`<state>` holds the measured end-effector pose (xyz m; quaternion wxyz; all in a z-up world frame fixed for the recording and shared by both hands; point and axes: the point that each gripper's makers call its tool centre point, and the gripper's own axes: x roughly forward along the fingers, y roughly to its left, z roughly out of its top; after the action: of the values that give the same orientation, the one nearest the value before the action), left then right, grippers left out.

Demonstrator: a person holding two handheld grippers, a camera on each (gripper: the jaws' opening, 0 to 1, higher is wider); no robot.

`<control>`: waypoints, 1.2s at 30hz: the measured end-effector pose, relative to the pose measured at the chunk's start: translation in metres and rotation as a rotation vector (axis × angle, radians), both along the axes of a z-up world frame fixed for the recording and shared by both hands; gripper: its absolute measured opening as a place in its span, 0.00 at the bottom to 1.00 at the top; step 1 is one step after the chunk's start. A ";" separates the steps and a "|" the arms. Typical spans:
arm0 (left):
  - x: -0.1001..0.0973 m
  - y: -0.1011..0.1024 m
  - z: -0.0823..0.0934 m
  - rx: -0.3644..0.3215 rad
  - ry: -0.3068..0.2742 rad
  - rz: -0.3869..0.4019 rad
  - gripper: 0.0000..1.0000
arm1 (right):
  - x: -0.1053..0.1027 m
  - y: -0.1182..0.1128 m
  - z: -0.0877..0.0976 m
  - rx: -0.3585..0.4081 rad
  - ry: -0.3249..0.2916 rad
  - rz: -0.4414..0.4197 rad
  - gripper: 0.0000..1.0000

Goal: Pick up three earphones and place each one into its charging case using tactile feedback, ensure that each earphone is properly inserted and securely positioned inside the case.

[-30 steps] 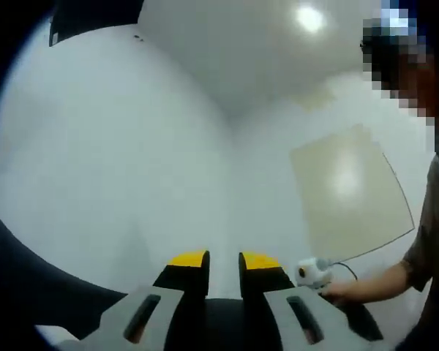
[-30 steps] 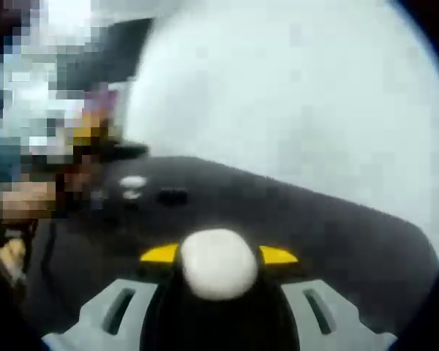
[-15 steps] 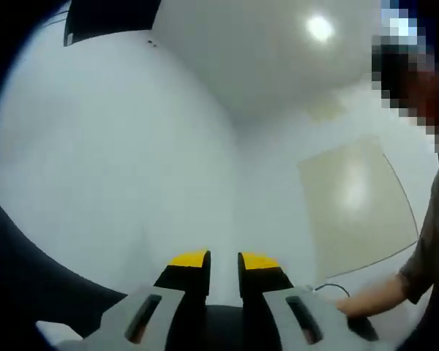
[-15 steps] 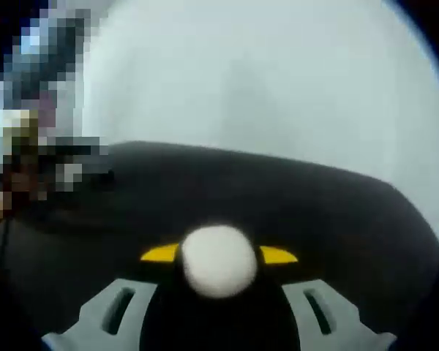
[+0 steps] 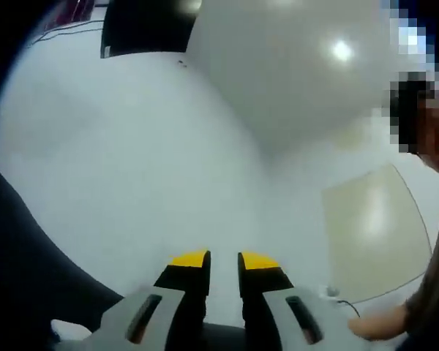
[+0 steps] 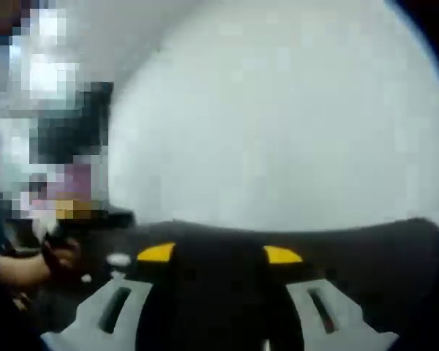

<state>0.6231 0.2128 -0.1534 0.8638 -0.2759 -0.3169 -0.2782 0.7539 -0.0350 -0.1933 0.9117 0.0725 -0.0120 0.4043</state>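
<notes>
Two yellow-tipped jaws of the left gripper (image 5: pixel 223 259) rise from the bottom of the left gripper view. They are only slightly parted, with a slim strip of white wall (image 5: pixel 132 168) showing between them and nothing held. This view looks upward: above the wall is a pale ceiling with a round light (image 5: pixel 342 50), and a dark panel (image 5: pixel 146 29) sits at the top left. A beige board (image 5: pixel 377 234) lies flat against the wall on the right. At the lower right, a person's hand (image 5: pixel 377 327) reaches in from under a dark sleeve (image 5: pixel 432 300). Just beside that hand is a small white object (image 5: pixel 331 293) with a thin dark cable; it is too small to tell whether it is an earphone or a case. The dark edge of the worktop (image 5: pixel 29 278) curves up along the lower left.

In the right gripper view, which is blurred, the jaws of the right gripper (image 6: pixel 219 254) stand wide apart. Only the dark worktop (image 6: pixel 366 248) shows between them, and they grip nothing. A white wall (image 6: pixel 278 124) rises behind the worktop. At the left, a hand (image 6: pixel 29 267) rests low over the worktop. Near it lie a pale round item (image 6: pixel 118 259) and a smaller pale speck (image 6: pixel 85 278). Both look like earphone parts, though the blur leaves it unclear which is an earphone and which a charging case.
</notes>
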 end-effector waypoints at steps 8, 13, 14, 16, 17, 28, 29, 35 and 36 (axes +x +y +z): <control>0.003 0.029 -0.003 -0.092 0.022 0.063 0.13 | -0.023 0.041 -0.049 -0.159 -0.031 0.191 0.21; 0.002 0.048 -0.003 -0.169 0.020 0.092 0.12 | -0.038 0.050 -0.029 0.007 -0.010 0.299 0.28; 0.002 0.051 -0.005 -0.180 0.028 0.098 0.11 | -0.037 0.048 -0.032 -0.030 -0.004 0.292 0.29; 0.008 0.059 -0.013 -0.177 0.072 0.141 0.08 | -0.038 0.047 -0.032 -0.052 -0.027 0.281 0.29; 0.012 0.063 -0.016 -0.160 0.098 0.164 0.07 | -0.041 0.047 -0.031 -0.061 -0.038 0.286 0.29; 0.041 0.104 -0.102 0.559 0.740 0.290 0.27 | -0.065 0.059 -0.019 -0.036 -0.051 0.340 0.29; 0.041 0.103 -0.103 0.617 0.732 0.295 0.27 | -0.066 0.061 -0.022 -0.056 -0.060 0.338 0.29; 0.051 0.073 -0.139 0.888 0.815 0.169 0.34 | -0.061 0.060 -0.030 -0.080 -0.053 0.326 0.29; 0.051 0.070 -0.143 0.897 0.826 0.147 0.36 | -0.060 0.059 -0.031 -0.081 -0.048 0.324 0.29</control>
<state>0.6745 0.2831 -0.2966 0.9641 0.0518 0.1737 -0.1943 0.6942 0.0242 -0.2239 0.8361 0.0272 -0.0054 0.5478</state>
